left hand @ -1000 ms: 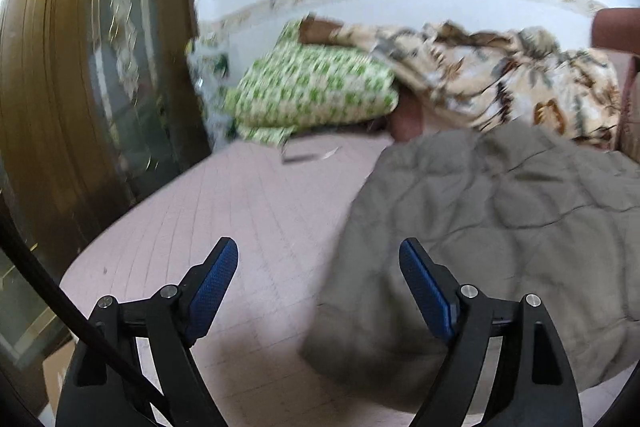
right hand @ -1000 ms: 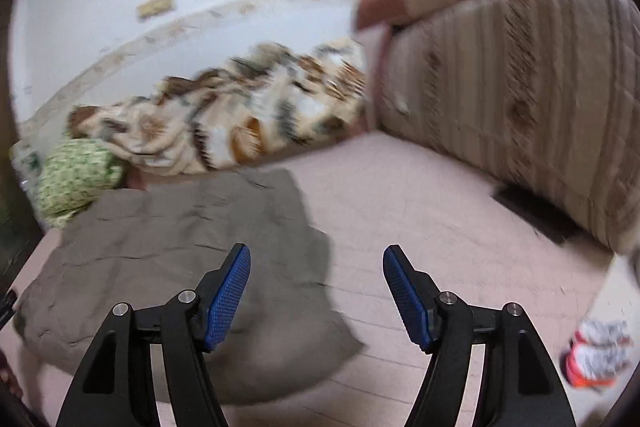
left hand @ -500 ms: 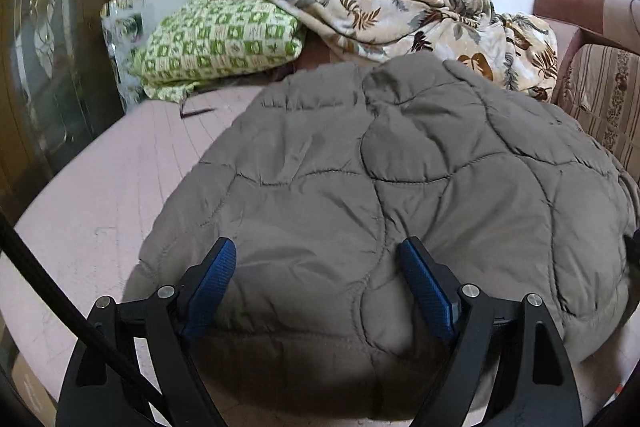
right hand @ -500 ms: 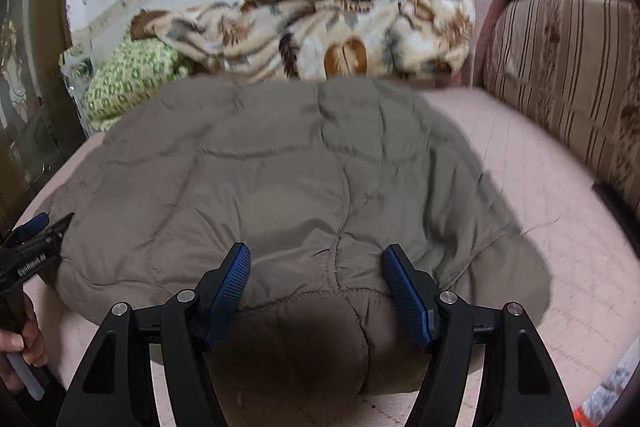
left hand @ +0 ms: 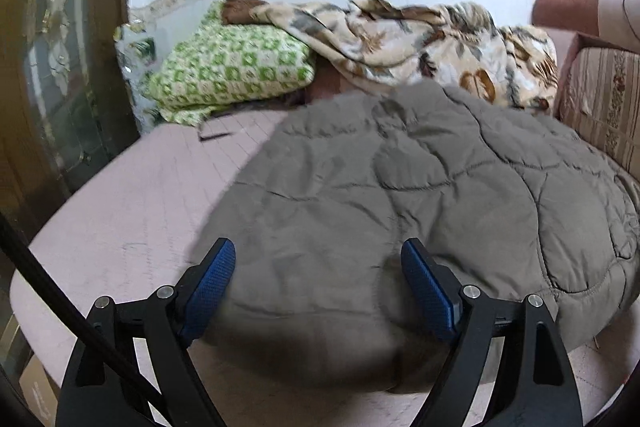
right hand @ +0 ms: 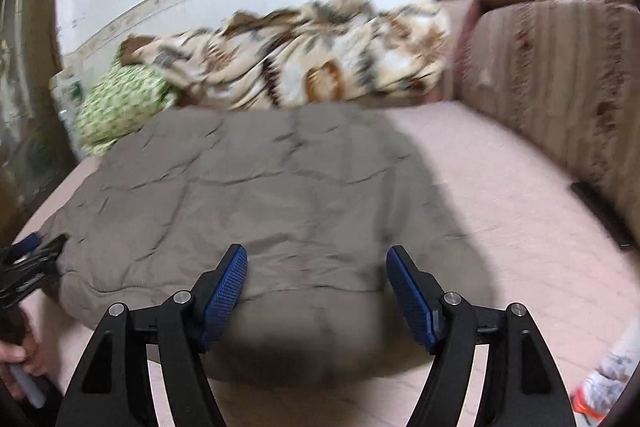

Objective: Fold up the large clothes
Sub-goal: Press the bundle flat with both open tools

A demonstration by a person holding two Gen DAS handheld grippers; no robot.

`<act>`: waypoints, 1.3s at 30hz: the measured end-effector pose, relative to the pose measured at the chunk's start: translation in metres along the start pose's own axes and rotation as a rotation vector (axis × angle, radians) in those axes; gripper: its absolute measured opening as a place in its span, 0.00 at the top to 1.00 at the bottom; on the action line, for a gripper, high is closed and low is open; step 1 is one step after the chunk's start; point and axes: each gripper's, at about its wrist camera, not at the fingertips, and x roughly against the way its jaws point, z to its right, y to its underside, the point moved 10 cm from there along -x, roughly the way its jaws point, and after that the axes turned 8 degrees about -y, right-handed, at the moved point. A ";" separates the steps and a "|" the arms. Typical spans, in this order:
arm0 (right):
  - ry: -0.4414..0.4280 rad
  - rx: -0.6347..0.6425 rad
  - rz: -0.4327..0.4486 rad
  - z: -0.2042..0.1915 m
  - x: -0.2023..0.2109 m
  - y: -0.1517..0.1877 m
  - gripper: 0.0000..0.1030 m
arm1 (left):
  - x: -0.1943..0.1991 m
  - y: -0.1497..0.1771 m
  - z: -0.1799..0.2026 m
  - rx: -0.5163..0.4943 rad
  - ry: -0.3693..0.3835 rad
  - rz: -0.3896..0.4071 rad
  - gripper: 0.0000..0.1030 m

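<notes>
The left gripper (left hand: 318,291) stands with its 2 blue, fine-ribbed pads wide apart and nothing pressed between them; the near hem of the grey-brown quilted jacket (left hand: 420,195) shows in the gap. The right gripper (right hand: 316,291) is likewise spread wide and empty over the same hem, near the jacket's (right hand: 256,195) right edge.

Half a second ago the left view was filled almost edge to edge by the jacket; now the garment sits right of centre and a broad strip of the pink mattress (left hand: 132,199) shows on the left. In the right view the jacket has slid leftward, baring more mattress (right hand: 512,195) beside the striped sofa cushion (right hand: 560,87). A second ago both views were blurred and aimed off to the sides.

The jacket is puffy, stitched in curved, scale-like panels, lying flat with shallow creases. Beyond it lie a green-and-white checked pillow (left hand: 232,67) and a crumpled leaf-print blanket (left hand: 420,39) against the white wall. The person's hand (right hand: 16,363) shows at the right view's left edge.
</notes>
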 end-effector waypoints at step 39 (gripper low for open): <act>-0.096 0.079 -0.144 -0.069 -0.038 0.042 0.22 | 0.004 0.035 0.032 -0.072 0.018 -0.098 0.17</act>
